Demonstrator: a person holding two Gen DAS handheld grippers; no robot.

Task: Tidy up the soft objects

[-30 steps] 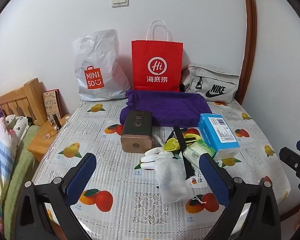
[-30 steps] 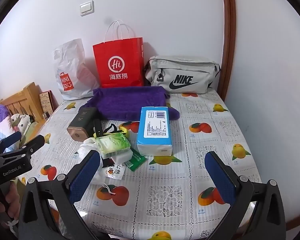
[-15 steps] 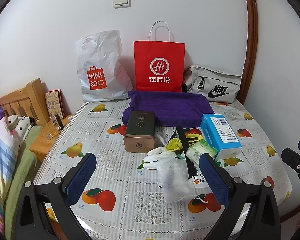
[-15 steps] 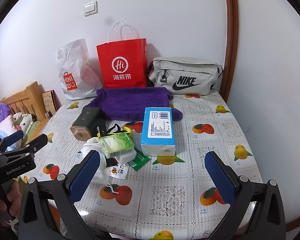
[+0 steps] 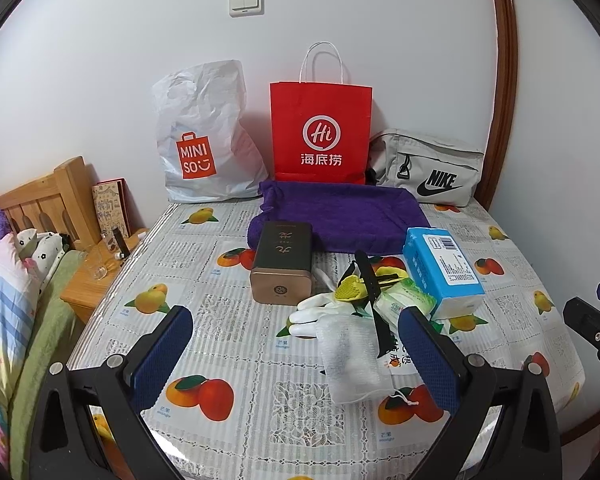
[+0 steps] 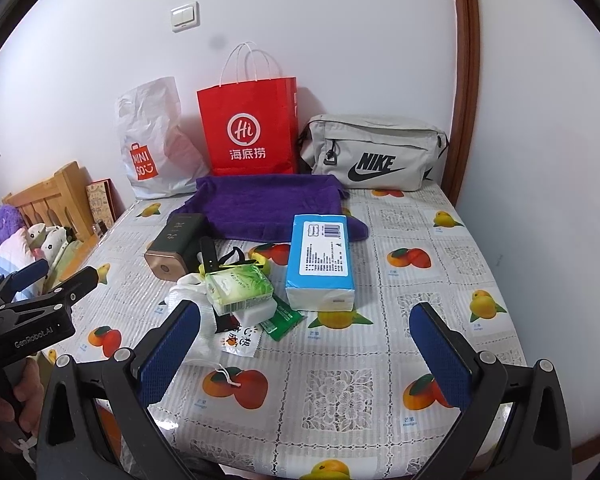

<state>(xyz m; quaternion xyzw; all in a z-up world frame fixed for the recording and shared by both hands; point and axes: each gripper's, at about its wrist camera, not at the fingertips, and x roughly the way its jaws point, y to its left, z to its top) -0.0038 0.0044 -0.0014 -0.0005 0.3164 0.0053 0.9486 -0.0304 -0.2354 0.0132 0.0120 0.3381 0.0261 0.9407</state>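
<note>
A purple towel (image 5: 340, 212) lies at the back of the fruit-print table (image 5: 228, 344); it also shows in the right wrist view (image 6: 268, 204). In front lie a blue tissue pack (image 5: 442, 266) (image 6: 320, 256), a green tissue pack (image 6: 238, 286), white gloves (image 5: 320, 314), a white mesh pouch (image 5: 352, 360) and a yellow item with a black strap (image 5: 360, 280). My left gripper (image 5: 296, 356) is open and empty, held short of the pile. My right gripper (image 6: 304, 354) is open and empty over the table's front.
A dark and gold tin box (image 5: 282, 262) stands left of the pile. A white Miniso bag (image 5: 200, 136), a red paper bag (image 5: 320, 132) and a grey Nike bag (image 5: 428, 172) line the back wall. A bed and wooden nightstand (image 5: 88, 280) are at left.
Both grippers have drawn back and risen slightly, so the table and bags sit a little lower in view. Nothing on the table has moved.
</note>
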